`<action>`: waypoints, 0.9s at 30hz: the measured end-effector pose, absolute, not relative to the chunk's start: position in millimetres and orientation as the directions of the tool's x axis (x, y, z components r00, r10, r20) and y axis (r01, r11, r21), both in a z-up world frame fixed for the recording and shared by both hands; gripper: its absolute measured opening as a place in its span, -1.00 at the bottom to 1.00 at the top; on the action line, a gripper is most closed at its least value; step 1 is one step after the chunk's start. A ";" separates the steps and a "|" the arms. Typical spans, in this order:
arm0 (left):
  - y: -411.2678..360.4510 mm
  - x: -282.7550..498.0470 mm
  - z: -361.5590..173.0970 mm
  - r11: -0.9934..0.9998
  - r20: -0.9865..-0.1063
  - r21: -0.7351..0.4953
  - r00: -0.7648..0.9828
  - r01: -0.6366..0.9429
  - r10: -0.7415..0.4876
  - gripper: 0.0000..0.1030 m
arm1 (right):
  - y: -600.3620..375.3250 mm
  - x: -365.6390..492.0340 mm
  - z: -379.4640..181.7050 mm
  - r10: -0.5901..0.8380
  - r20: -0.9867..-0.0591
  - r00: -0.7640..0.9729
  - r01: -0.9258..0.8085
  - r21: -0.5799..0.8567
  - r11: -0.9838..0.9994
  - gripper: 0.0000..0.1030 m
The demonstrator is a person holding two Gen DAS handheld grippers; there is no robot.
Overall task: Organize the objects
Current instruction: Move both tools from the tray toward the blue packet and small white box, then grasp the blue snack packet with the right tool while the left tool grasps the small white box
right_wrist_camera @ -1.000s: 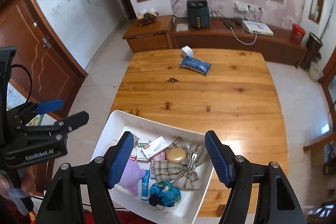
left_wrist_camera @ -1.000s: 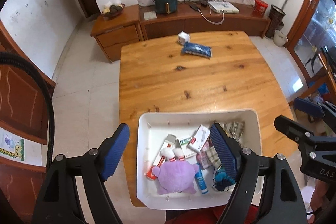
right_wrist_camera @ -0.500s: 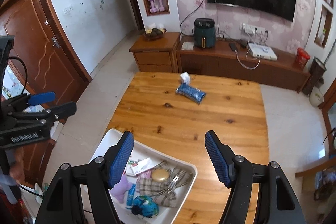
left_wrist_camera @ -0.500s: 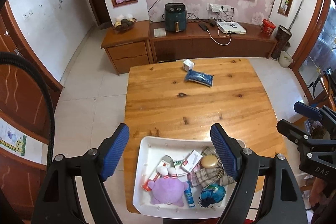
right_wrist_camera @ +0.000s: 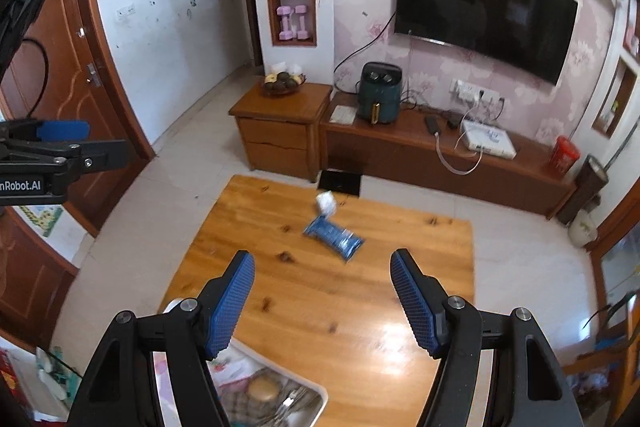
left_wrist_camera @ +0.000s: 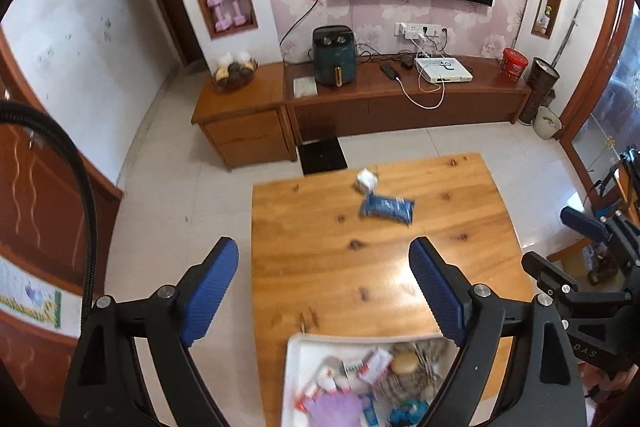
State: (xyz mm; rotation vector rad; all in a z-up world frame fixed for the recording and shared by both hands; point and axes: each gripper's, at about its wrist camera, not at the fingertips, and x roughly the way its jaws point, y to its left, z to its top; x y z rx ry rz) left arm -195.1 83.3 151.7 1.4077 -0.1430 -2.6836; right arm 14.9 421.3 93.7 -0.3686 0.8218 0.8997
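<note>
A white tray (left_wrist_camera: 360,338) sits at the near end of the wooden table (left_wrist_camera: 360,275), holding a purple plush toy (left_wrist_camera: 336,407), small boxes, a round tan item and a checked cloth. Far down the table lie a blue packet (left_wrist_camera: 386,209) and a small white box (left_wrist_camera: 367,181). My left gripper (left_wrist_camera: 323,255) hangs high above the table, its jaws opening with nothing between them. My right gripper (right_wrist_camera: 323,263) is open and empty too, high over the table (right_wrist_camera: 328,311), with the tray (right_wrist_camera: 318,397) low between its fingers. The blue packet (right_wrist_camera: 334,235) and white box (right_wrist_camera: 326,203) lie ahead of it.
A long wooden TV cabinet (left_wrist_camera: 400,107) with a dark green air fryer (left_wrist_camera: 334,57) stands beyond the table under a wall TV. A black flat item (left_wrist_camera: 322,155) lies on the tiled floor. A brown door (right_wrist_camera: 68,75) is on the left.
Both grippers have risen and pulled back, so the tray has slid to the bottom of both views and more of the room shows. The left jaws stand slightly wider.
</note>
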 end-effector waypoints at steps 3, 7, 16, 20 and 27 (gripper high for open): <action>88.8 -229.7 146.0 -0.991 -0.819 0.131 -0.562 0.019 -0.119 0.74 | 444.1 37.9 92.7 0.524 -0.765 0.375 -0.807 0.009 0.591 0.39; 89.7 -283.5 121.8 -0.998 -0.839 0.062 -0.542 -0.003 -0.051 0.74 | 469.3 69.0 77.3 0.525 -0.764 0.375 -0.816 -0.004 0.578 0.39; 84.4 -399.5 5.4 -0.997 -0.897 -0.028 -0.442 0.079 -0.010 0.74 | 523.0 130.4 -32.2 0.570 -0.774 0.276 -0.889 0.020 0.458 0.39; 79.1 -440.7 -61.7 -0.989 -0.932 -0.048 -0.364 0.139 -0.006 0.74 | 542.4 146.5 -111.1 0.551 -0.800 0.238 -0.903 0.027 0.428 0.39; 75.2 -474.5 -144.0 -0.972 -0.965 -0.071 -0.263 0.224 0.010 0.73 | 573.6 159.0 -198.6 0.486 -0.846 0.220 -0.918 -0.011 0.396 0.39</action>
